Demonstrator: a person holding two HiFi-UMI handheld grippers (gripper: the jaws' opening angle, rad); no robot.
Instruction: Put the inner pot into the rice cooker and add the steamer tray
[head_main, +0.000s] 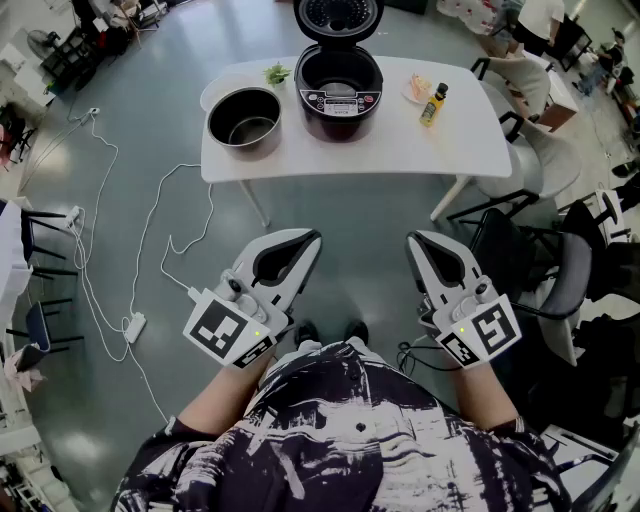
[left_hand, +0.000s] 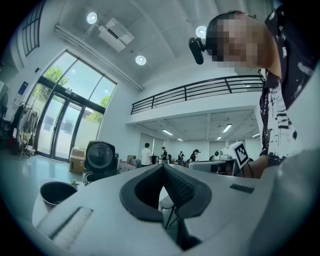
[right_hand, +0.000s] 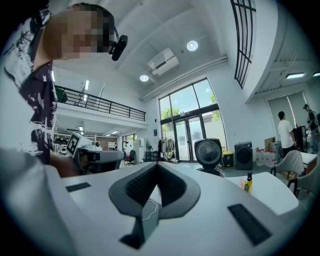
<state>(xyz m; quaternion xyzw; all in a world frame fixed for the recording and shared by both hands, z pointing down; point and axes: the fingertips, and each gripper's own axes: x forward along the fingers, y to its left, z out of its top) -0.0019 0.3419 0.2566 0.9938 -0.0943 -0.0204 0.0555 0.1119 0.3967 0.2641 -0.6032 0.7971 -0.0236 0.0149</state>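
Observation:
On the white table ahead stands the black rice cooker, its lid up and its cavity empty. The dark metal inner pot sits on the table to the cooker's left, over a white round edge that I cannot identify. Both grippers hang level in front of my body, well short of the table. The left gripper is shut and empty, and so is the right gripper. The left gripper view shows the pot and the cooker far off.
A yellow bottle, a small plate and a green sprig share the table. Chairs stand to its right, and a black chair is beside my right hand. A white cable and power strip lie on the floor at left.

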